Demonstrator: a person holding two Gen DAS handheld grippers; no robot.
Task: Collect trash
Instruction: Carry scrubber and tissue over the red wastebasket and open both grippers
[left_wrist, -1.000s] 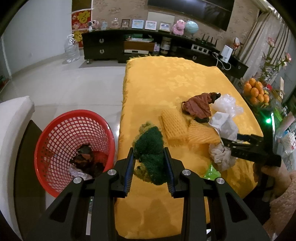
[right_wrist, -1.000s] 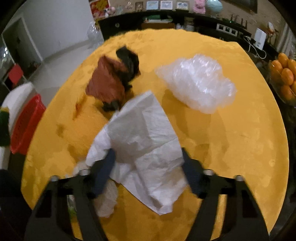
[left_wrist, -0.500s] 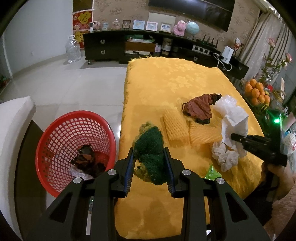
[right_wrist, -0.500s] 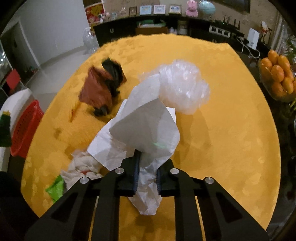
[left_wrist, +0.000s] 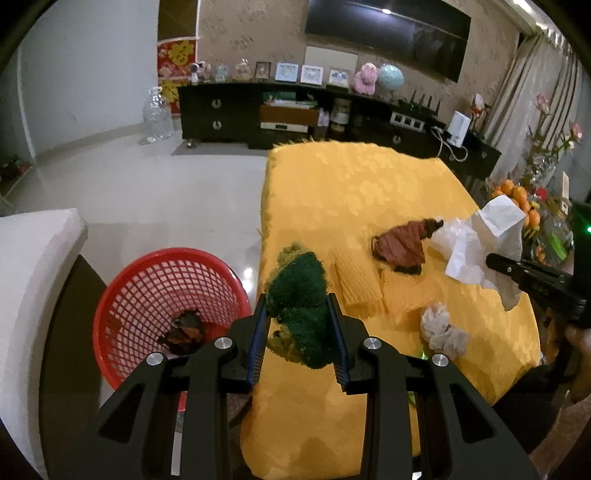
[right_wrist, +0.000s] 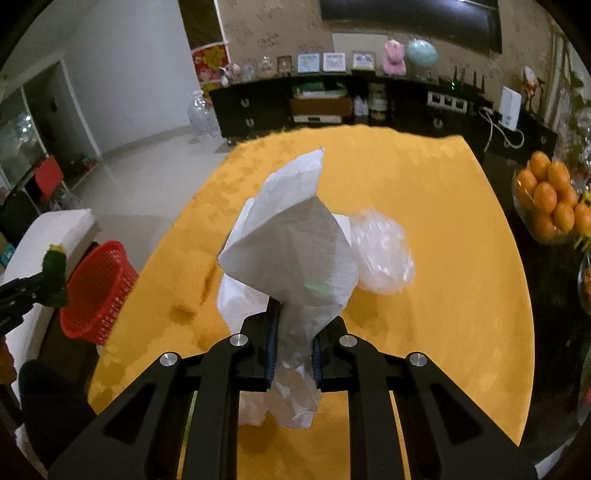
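My left gripper (left_wrist: 298, 325) is shut on a dark green scouring pad (left_wrist: 301, 295), held above the near left edge of the yellow table (left_wrist: 351, 192). Left of the table, on the floor, stands a red mesh basket (left_wrist: 147, 280) with dark scraps inside. My right gripper (right_wrist: 293, 347) is shut on a crumpled white paper sheet (right_wrist: 295, 251), lifted off the cloth; the same paper (left_wrist: 491, 236) shows at the right in the left wrist view. A clear plastic wad (right_wrist: 382, 254) lies behind it. A brown wrapper (left_wrist: 402, 247), two yellow foam nets (left_wrist: 356, 280) and a white tissue ball (left_wrist: 439, 328) lie on the table.
A bowl of oranges (right_wrist: 550, 199) stands at the table's right side. A white chair (left_wrist: 33, 266) is left of the basket. A dark sideboard (left_wrist: 295, 110) runs along the far wall, with a large water bottle (left_wrist: 157, 114) on the tiled floor.
My right gripper closed on the white paper and lifted it off the table, uncovering the tissue ball. The left gripper rose slightly, still holding the green pad.
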